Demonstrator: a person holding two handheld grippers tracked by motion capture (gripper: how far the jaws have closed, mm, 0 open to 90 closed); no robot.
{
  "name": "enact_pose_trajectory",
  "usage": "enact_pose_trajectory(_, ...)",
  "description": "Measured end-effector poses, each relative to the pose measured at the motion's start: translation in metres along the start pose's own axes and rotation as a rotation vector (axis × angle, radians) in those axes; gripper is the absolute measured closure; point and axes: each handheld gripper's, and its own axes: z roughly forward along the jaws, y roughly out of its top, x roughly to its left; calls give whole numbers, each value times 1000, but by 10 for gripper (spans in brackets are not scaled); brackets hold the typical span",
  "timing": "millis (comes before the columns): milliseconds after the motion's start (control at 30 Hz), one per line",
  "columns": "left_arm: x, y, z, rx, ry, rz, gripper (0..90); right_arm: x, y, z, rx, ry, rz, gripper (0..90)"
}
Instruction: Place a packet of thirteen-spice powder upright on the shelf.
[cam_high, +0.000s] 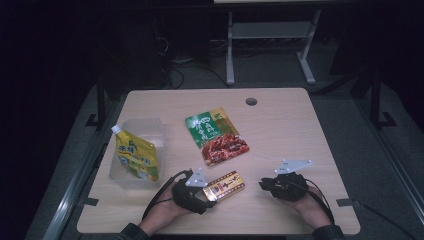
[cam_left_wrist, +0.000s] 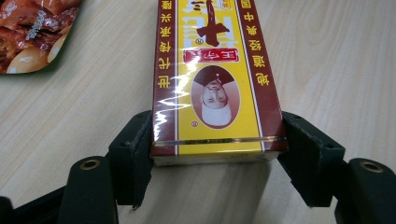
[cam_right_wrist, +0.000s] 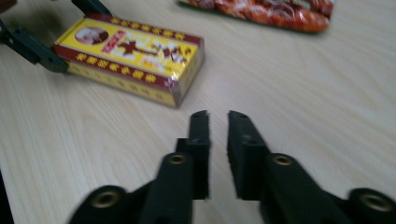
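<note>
Nearest the high camera, the person's left hand (cam_high: 167, 210) brings the left gripper (cam_high: 202, 191) up to the near end of a yellow-and-maroon box (cam_high: 226, 185), which lies flat on the wooden table (cam_high: 280, 130) near its front edge. In the left gripper view the two black jaws press the box (cam_left_wrist: 212, 79) on its long side walls at the close end, one pad (cam_left_wrist: 135, 154) on each side, so this gripper is clamped on it. Going by its square edges and the shine of a film wrap, it is probably a stiff, light carton with a slick skin; gripping across the narrow width, as here, looks sound, though a firm squeeze well in from the corner would guard against it sliding or swinging. Left of it a yellow spout pouch (cam_high: 136, 155) leans in a clear plastic tub (cam_high: 150, 131); behind the box lies a green and red food packet (cam_high: 217, 136). Further right, the right gripper (cam_high: 267, 184) hovers low over bare table, holding nothing, its jaws drawn nearly together with a slim gap between them, as the right gripper view shows.
</note>
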Motion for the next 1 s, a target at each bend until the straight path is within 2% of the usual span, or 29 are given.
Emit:
enact_pose_trajectory(100,-1,0,-3,-9,0,2,320,3,7,3,-25,18,-34,897)
enact_pose_trajectory(200,-3,0,-4,-13,-10,10,320,7,15,11,-36,45,-69,898)
enact_pose_trajectory(267,-4,-1,-5,-13,-9,15,321,10,22,16,-34,56,-69,899)
enact_pose_trajectory(333,-4,-1,-6,-13,-12,16,321,10,28,24,-39,65,-88,899)
enact_pose_trajectory(400,-4,-1,-7,-12,-11,23,321,11,30,30,-18,72,-92,899)
enact_pose_trajectory(567,-5,-2,-9,-36,-5,17,321,13,31,40,22,90,-138,898)
enact_pose_trajectory(733,-7,-1,-12,-54,-8,21,321,14,31,43,37,102,-145,898)
enact_pose_trajectory(933,-7,2,-16,-71,-12,47,322,16,30,46,54,113,-148,898)
enact_pose_trajectory(1000,-8,2,-17,-91,-16,35,322,16,30,46,54,114,-148,898)
